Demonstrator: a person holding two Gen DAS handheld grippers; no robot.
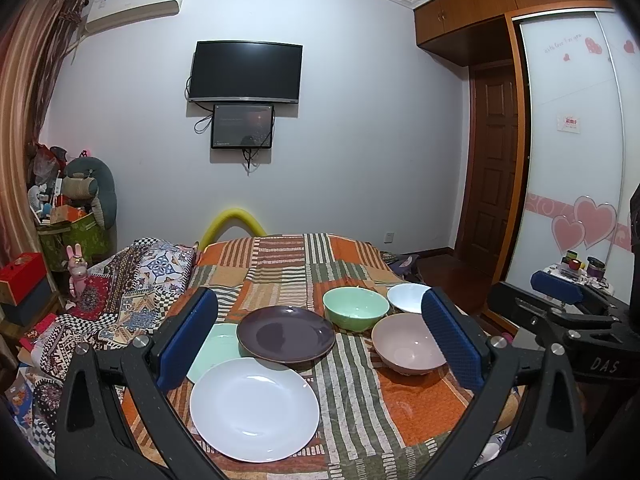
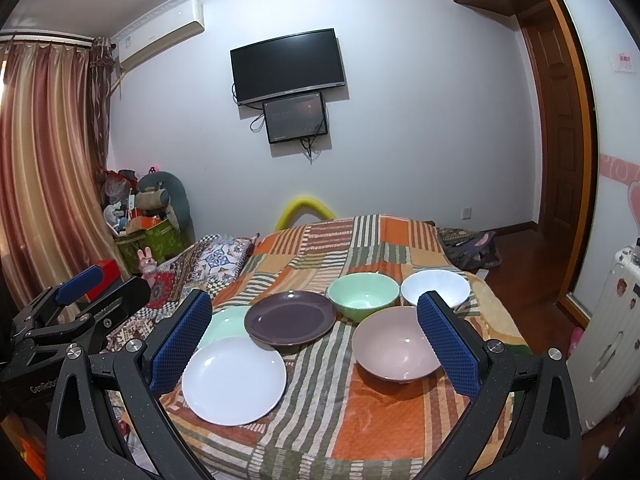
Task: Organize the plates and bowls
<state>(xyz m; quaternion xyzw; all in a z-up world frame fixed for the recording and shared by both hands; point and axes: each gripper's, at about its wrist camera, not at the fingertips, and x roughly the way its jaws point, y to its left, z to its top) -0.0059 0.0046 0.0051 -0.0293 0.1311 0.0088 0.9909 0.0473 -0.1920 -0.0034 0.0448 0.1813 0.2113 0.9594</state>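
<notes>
From the left wrist camera, the left gripper [image 1: 320,336] hangs above the near end of a bed with its blue-padded fingers [image 1: 188,336] spread wide and nothing between them. On the patchwork bedspread [image 1: 360,408] lie three plates and three bowls. The white plate [image 1: 254,409] is nearest. Behind it the dark purple plate [image 1: 286,334] overlaps the edge of a mint green plate [image 1: 218,346], which is half hidden by the left finger. To the right sit the pink bowl [image 1: 406,346], the mint green bowl [image 1: 355,307] behind it, and the white bowl [image 1: 408,297] furthest right, all upright and close together. The other gripper shows at the right edge, off the side of the bed. A television [image 1: 245,72] hangs on the far wall with a smaller screen [image 1: 242,127] just under it.

From the right wrist camera, the right gripper [image 2: 316,340] also has its fingers [image 2: 448,344] opened wide and empty, hovering over the same end of the bed. The white plate [image 2: 234,380] lies front left, touching or nearly touching the dark purple plate [image 2: 290,317] behind it. The mint green plate [image 2: 226,326] peeks out beside the left finger. The pink bowl [image 2: 394,344] sits front right, partly behind the right finger, with the mint green bowl [image 2: 363,295] and white bowl [image 2: 435,286] side by side beyond it. The left gripper appears at the left edge, beside striped curtains [image 2: 44,184].
</notes>
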